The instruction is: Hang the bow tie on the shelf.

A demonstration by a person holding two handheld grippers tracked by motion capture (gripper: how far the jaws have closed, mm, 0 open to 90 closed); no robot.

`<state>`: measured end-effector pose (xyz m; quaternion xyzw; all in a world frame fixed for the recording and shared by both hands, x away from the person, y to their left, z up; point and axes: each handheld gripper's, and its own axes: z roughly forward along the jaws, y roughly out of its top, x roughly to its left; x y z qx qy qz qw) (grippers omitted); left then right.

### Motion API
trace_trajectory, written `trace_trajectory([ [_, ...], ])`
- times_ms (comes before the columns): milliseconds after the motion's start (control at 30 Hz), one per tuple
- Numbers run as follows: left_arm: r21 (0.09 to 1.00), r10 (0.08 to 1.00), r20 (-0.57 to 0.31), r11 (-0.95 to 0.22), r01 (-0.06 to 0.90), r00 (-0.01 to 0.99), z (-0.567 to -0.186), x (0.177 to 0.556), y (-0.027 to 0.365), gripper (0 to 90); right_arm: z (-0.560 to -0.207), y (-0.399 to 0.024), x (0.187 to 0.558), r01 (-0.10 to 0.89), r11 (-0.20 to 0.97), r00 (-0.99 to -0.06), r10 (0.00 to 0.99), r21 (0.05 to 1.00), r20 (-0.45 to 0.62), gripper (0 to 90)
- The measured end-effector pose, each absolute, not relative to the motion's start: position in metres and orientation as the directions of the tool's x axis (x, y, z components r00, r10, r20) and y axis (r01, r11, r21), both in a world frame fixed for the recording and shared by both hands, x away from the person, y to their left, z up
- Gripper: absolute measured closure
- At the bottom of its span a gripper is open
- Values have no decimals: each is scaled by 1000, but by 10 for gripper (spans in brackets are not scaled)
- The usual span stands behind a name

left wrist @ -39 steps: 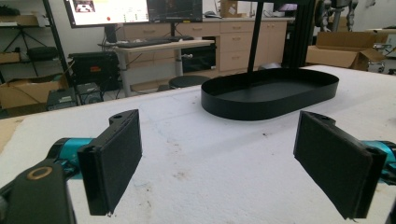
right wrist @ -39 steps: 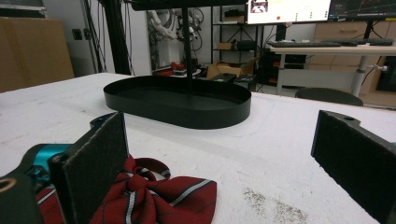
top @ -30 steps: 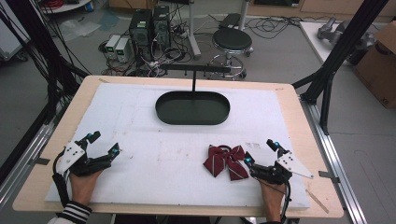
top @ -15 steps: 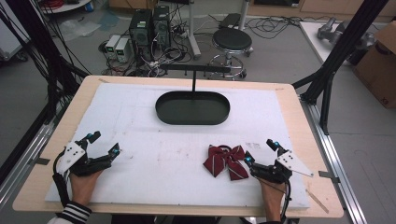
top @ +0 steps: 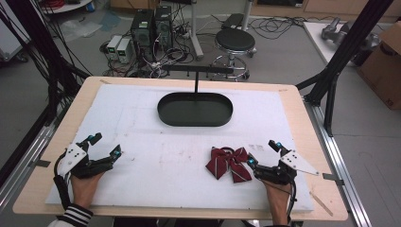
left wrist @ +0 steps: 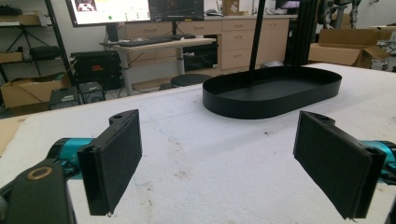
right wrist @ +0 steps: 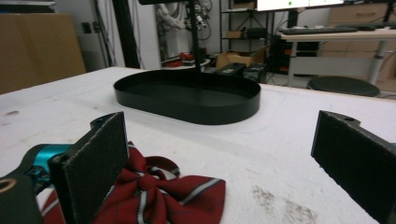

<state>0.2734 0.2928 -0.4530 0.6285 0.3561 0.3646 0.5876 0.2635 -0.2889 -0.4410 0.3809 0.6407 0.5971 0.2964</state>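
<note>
A dark red bow tie with thin white stripes (top: 230, 163) lies flat on the white mat near the front right. My right gripper (top: 264, 152) rests open just right of it, the left jaw almost at the bow's edge; in the right gripper view the bow tie (right wrist: 154, 191) sits behind the left pad, nothing between the pads. My left gripper (top: 105, 145) is open at the front left, its pads (left wrist: 114, 158) wide apart over bare mat. A black oval tray (top: 195, 109) with an upright post stands at the back centre, also the tray (left wrist: 273, 91) and tray (right wrist: 187, 95).
The white mat (top: 156, 161) covers a wooden tabletop with bare edges. A T-shaped black bar rises from the tray's far side. Beyond the table are a stool (top: 235, 40), computer boxes, cables and black frame legs (top: 340, 52).
</note>
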Motion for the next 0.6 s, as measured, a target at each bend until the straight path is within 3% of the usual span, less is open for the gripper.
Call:
trace_trajectory([
  [600,998,877,39,-56,20,480,-453,274,293,159,-401,-264,288,208,230,-709,705,951,-16,30],
])
